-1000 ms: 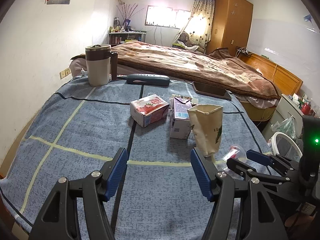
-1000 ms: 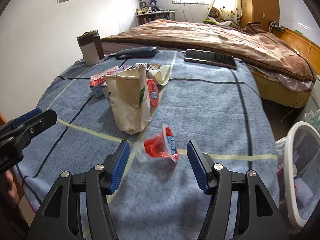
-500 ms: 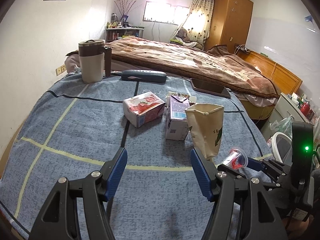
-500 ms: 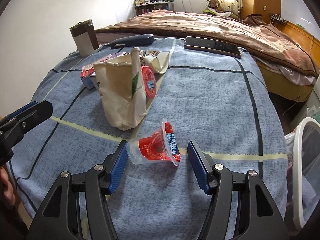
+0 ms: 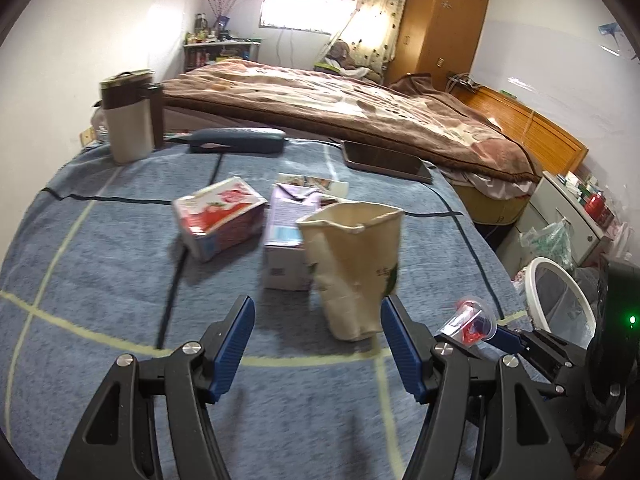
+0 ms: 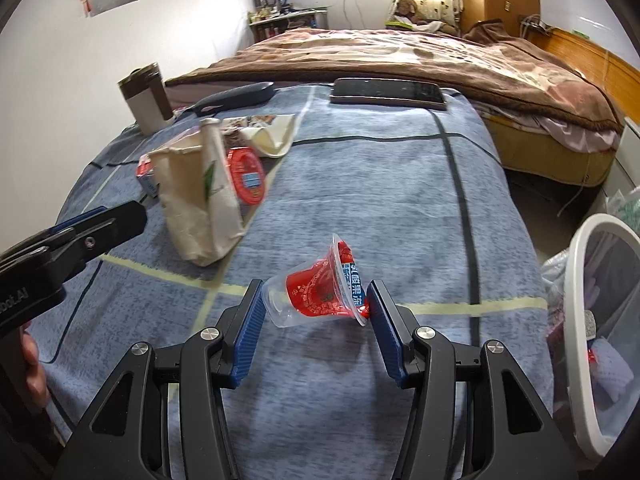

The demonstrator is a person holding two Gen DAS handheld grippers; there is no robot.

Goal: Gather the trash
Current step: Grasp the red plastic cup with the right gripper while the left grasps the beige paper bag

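The right gripper (image 6: 315, 312) is closing around the red jelly cup (image 6: 320, 290) lying sideways on the blue surface (image 6: 380, 184) (probably bound for the white bin (image 6: 584, 280)), while the left gripper (image 5: 316, 336), spread and empty, lines up the crumpled paper cup (image 5: 354, 268).

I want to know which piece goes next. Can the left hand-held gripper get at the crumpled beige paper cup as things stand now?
Probably yes. The left hand-held gripper stands open just short of the crumpled beige paper cup, slightly left of it, with only bare blue cloth between them. The purple carton stands behind the cup, not in the way.
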